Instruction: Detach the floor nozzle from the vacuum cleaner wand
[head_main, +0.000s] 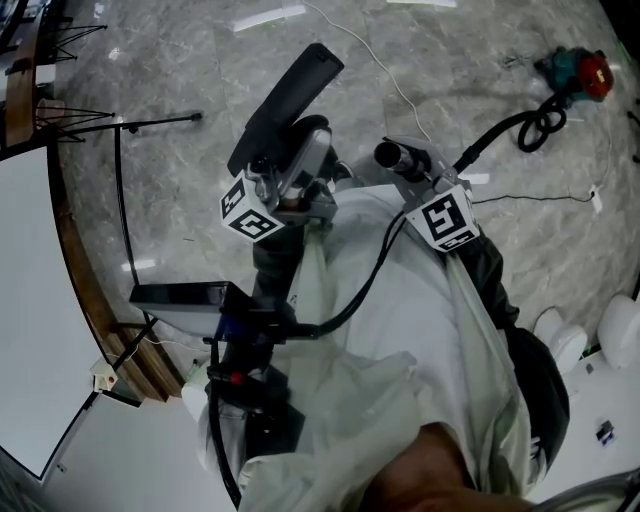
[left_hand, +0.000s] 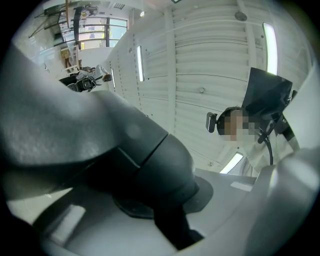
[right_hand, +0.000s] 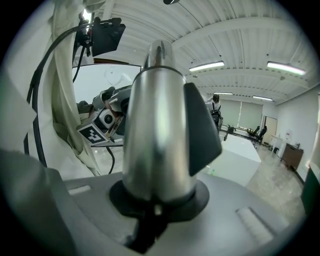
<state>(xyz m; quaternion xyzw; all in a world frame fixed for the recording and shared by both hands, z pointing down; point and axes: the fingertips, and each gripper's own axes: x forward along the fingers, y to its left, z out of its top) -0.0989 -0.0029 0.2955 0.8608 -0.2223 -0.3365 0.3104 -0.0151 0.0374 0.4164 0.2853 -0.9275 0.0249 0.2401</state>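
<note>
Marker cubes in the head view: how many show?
2. One marker cube sits at left, beside the black floor nozzle; the other marker cube sits at right, by the wand. None seems hidden.

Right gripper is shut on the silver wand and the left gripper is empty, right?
No: the left gripper view shows the left gripper shut on the dark neck of the floor nozzle. The right gripper is shut on the silver wand.

No legible text or labels
</note>
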